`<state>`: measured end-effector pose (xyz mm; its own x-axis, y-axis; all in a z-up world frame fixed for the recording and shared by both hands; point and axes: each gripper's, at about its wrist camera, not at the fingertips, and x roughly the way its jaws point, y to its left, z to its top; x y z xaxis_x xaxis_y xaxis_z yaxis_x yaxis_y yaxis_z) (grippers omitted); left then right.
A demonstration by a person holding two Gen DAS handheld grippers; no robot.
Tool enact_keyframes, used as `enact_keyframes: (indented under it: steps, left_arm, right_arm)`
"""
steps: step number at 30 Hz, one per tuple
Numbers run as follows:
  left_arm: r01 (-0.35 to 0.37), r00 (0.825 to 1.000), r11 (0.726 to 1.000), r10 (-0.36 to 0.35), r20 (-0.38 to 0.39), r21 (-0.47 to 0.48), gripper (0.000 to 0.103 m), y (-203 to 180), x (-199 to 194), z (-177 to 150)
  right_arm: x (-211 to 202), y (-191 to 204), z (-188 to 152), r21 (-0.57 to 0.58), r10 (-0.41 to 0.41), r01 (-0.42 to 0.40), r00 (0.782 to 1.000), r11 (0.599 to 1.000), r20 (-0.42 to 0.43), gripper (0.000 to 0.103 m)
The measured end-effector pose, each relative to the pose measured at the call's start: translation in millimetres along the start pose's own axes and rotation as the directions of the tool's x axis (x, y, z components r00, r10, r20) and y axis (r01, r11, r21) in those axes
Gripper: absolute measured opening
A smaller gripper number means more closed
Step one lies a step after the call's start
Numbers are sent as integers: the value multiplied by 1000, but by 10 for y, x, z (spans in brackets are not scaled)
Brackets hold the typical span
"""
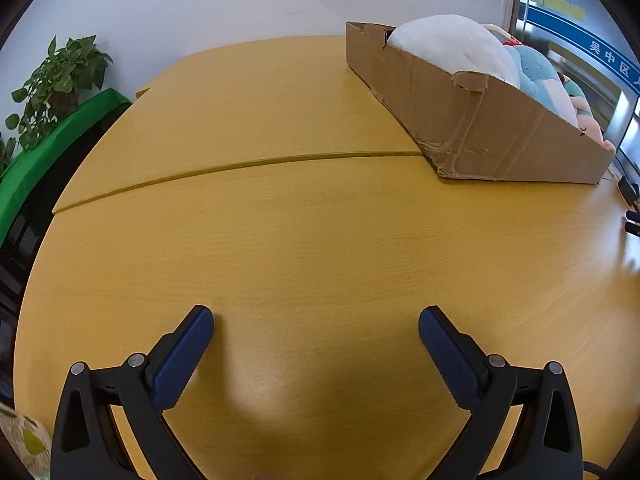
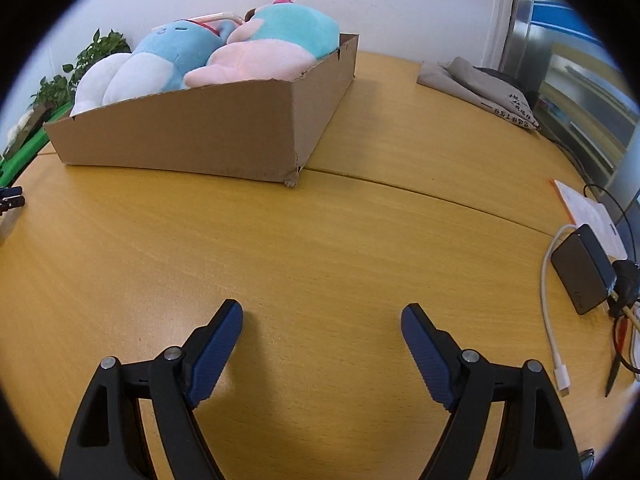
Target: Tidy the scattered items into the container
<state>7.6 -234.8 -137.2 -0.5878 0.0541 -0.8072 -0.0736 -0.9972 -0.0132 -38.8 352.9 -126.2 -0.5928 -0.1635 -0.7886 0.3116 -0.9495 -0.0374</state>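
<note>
1. The bench (image 1: 304, 240) is a wide yellow wood-grain top with a seam running across it ahead of both grippers; a plain white wall stands behind it.
2. The cardboard box (image 2: 224, 136) sits on the bench, ahead and to the left of the right hand-held gripper (image 2: 322, 320), and ahead and to the right of the left hand-held gripper (image 1: 316, 324). Its near corners are creased and torn.
3. The soft toys fill the box and rise above its rim: a white one (image 1: 452, 42), a light blue one (image 2: 168, 52), and a pink and teal one (image 2: 276, 44) lying against it.
4. Both hand-held grippers hang low over bare bench, fingers spread wide, blue pads (image 1: 184, 360) facing each other with nothing between them. Only open bench lies between each gripper and the box.
5. A folded grey cloth bag (image 2: 480, 88) lies far ahead to the right of the right gripper, with dark printed characters too small to read.
6. A leafy green plant (image 1: 60, 80) stands beyond the bench edge, far ahead to the left of the left gripper, above something bright green (image 1: 48, 152).
7. A metal-framed glass door (image 1: 580, 40) at the far right carries a blue band with white Chinese characters, reading in part "吴中区".
8. A black power brick (image 2: 580, 268) lies right of the right gripper, with a white cable (image 2: 552, 320) curling past it and white paper (image 2: 592, 216) beyond.
</note>
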Motion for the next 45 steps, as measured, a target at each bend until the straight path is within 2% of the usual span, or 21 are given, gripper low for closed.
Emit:
enact_keyframes:
  steps: [3,5,9,22,30,45]
  left_arm:
    - [25,1000,999,-25,-3,31,103,44,29,70]
    - [45,999,997,-44,-5,55,103,63,47,107]
    - [69,998,994,-69,-8,83,103,158,93,181]
    - [71,997,993,-71,-6,91,103,178,69,128]
    - [132,991,976,-130,-18,176,103,262,74,171]
    - [120,993,979,-119,-14,164,103,262,82,156]
  right_arm:
    - [47,-49,2,14,17,-17,1000,1000,-11,89]
    - [75,-42,-13,-5,31,-31,999,1000,-28,103]
    - [93,-42,-10,-22,55,-56,998,998,-33,103]
    - [178,-134,67,-105,116,-119,993,987,-37,103]
    - [198,-125,89,-129,137,-141,990,982,-37,103]
    - [190,-127,70,-155,158,-162,987,975,-39,103]
